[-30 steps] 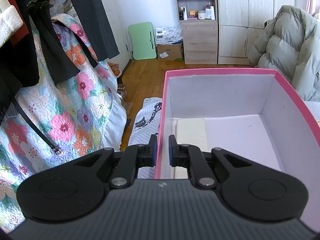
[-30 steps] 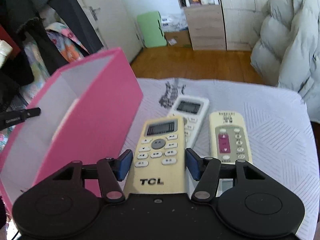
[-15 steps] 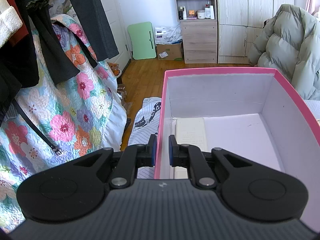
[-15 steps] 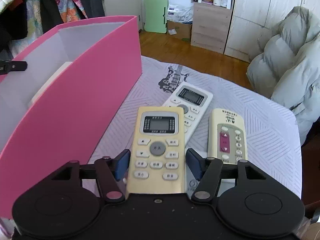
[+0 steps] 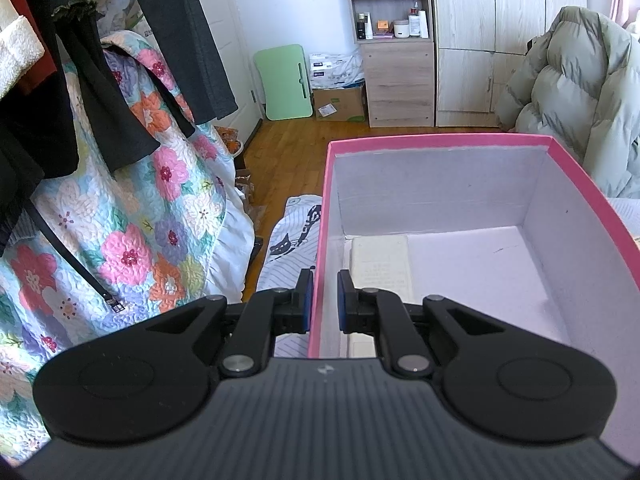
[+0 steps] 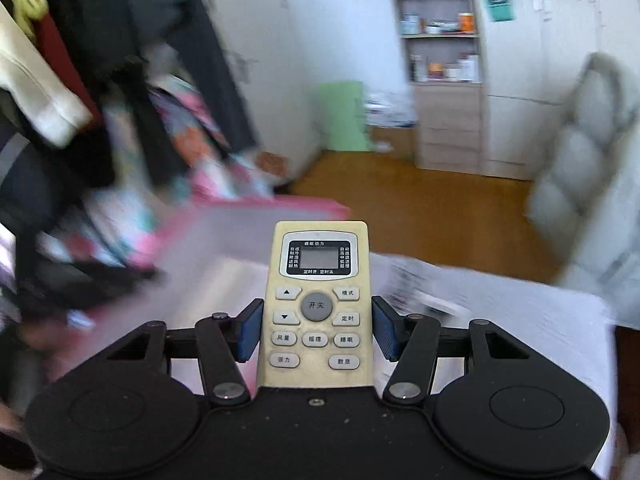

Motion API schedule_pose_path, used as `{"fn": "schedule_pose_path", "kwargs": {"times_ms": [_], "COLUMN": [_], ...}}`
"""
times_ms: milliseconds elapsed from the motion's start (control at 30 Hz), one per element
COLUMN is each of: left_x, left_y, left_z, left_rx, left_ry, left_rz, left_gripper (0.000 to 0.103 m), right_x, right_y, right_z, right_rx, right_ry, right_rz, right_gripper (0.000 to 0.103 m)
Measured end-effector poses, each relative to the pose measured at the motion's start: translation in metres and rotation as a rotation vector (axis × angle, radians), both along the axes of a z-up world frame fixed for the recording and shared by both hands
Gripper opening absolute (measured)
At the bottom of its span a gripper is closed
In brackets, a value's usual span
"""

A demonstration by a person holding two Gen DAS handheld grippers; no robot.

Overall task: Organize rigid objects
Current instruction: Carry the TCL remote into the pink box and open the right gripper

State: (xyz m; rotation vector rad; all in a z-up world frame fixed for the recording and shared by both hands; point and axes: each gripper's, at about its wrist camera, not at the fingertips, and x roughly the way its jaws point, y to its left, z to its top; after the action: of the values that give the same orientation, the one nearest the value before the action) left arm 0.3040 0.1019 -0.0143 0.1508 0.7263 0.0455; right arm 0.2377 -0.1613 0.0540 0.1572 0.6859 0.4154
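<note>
Pink box (image 5: 440, 142) interior left view, remote (image 6: 318, 304) right

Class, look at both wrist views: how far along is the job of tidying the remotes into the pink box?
Done: one white remote already lies in the pink box. In hand: the right tool holds a yellowed remote lifted off the bedspread, while the left tool grips the box's side wall. Left: placing this remote inside; the right view is too blurred to count others.

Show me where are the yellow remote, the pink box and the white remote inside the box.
yellow remote (image 6: 318, 304): right wrist view, on its round grey button.
pink box (image 5: 440, 142): left wrist view, on its far rim.
white remote (image 5: 380, 256): left wrist view, on its flat back.
</note>
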Motion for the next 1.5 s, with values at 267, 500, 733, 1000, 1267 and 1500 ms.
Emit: {"fn": "schedule_pose_path", "kwargs": {"times_ms": [267, 500, 733, 1000, 1267, 1500], "left_x": [-0.002, -0.003, -0.004, -0.005, -0.005, -0.004], "left_y": [-0.005, -0.006, -0.005, -0.007, -0.011, -0.015], "left_z": [0.0, 0.0, -0.001, -0.001, -0.001, -0.002], "left_rx": [0.013, 0.014, 0.007, 0.017, 0.029, 0.056], "left_ry": [0.002, 0.008, 0.007, 0.011, 0.013, 0.021], "left_rz": [-0.004, -0.008, -0.01, -0.019, -0.02, -0.019], "left_gripper": [0.01, 0.012, 0.012, 0.014, 0.015, 0.015], "right_x": [0.08, 0.133, 0.15, 0.153, 0.124, 0.065], "right_y": [0.076, 0.125, 0.141, 0.133, 0.109, 0.068], "right_z": [-0.006, -0.057, -0.089, -0.1, -0.049, 0.005], "right_rx": [0.175, 0.21, 0.234, 0.391, 0.291, 0.095], "right_ry": [0.254, 0.419, 0.517, 0.583, 0.39, 0.162], "right_rz": [0.198, 0.129, 0.064, -0.02, 0.015, 0.066], "right_gripper": [0.061, 0.061, 0.062, 0.068, 0.068, 0.068]}}
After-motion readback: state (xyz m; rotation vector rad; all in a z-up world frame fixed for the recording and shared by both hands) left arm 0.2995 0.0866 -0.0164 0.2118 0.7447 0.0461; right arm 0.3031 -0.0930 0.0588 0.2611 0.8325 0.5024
